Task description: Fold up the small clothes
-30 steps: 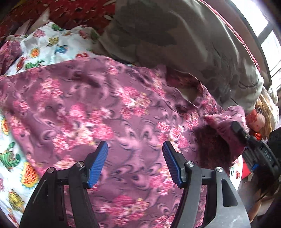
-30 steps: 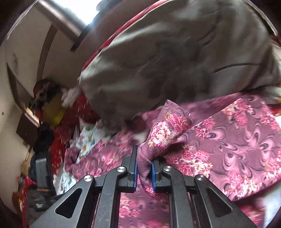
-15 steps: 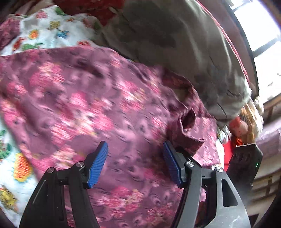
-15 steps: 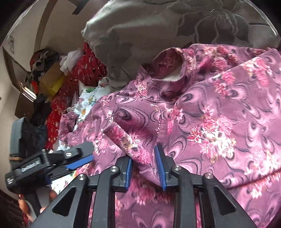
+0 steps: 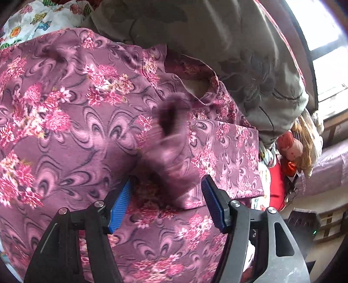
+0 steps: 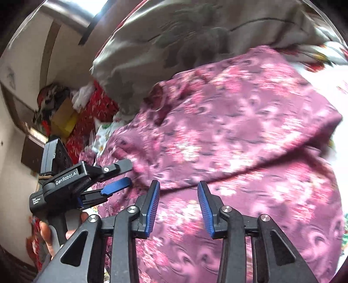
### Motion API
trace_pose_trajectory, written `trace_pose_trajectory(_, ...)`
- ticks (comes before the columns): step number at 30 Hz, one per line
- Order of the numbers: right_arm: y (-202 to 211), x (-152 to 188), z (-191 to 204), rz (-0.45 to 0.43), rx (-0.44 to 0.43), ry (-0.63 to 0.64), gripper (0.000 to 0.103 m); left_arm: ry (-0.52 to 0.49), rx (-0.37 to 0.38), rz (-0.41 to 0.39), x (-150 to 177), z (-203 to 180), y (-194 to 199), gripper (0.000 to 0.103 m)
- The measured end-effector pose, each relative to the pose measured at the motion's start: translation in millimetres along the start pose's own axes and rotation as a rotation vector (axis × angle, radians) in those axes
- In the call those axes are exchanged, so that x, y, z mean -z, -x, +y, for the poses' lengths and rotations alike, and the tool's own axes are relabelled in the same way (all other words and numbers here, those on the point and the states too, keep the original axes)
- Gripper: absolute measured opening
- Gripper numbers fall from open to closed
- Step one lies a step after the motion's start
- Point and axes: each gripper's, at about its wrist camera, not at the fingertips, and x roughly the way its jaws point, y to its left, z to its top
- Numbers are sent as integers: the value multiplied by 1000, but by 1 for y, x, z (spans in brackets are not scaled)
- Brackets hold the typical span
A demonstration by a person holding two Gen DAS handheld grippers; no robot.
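A purple floral garment (image 5: 71,122) lies spread on the bed, its neck opening (image 5: 195,87) toward the grey pillow. A sleeve (image 5: 221,156) lies folded inward across its body, with a blurred cuff (image 5: 171,122) over it. My left gripper (image 5: 166,204) is open and empty just above the garment beside the folded sleeve. My right gripper (image 6: 178,202) is open and empty over the same garment (image 6: 239,130). The left gripper (image 6: 117,174) also shows at the left of the right wrist view, open, at the garment's edge.
A large grey pillow (image 5: 217,43) lies along the far side of the garment. A white printed sheet (image 5: 43,17) covers the bed. A doll (image 5: 291,150) and clutter sit by the window at right. Red bedding and a yellow box (image 6: 65,122) lie at far left.
My right gripper opened and let go of the sleeve, which now lies folded over the garment's body. The left gripper moved closer over the fold and stays open.
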Motion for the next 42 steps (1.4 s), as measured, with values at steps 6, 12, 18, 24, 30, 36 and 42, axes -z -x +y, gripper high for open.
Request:
trace_pose_trajectory(6,24,2,-41,-38,-9,-111,38,-3,-88,-35,1,-5,-3,55)
trace_pose_trajectory(12,42,5,-73,-85,-23,-212,39,26,-123,-168,-16,15,32,6)
trace_pose_trajectory(18,46,-8,-92,-152,-29,-293,39,52,-155,-235,-31,43,64,6)
trace_pose_trajectory(24,21,-25,-105,-158,-56,-436,23,84,-156,-210,-31,56,57,6)
trace_pose_trajectory(30,23,-23,-101,-224,-7,-370,5,100,-211,-123,-13,81,31,7)
trace_pose_trajectory(36,21,-9,-98,-94,22,-314,10,94,-150,-133,-3,86,54,9)
trace_pose_trajectory(42,56,-41,-77,-300,38,-167,48,41,-78,-224,4,66,89,10)
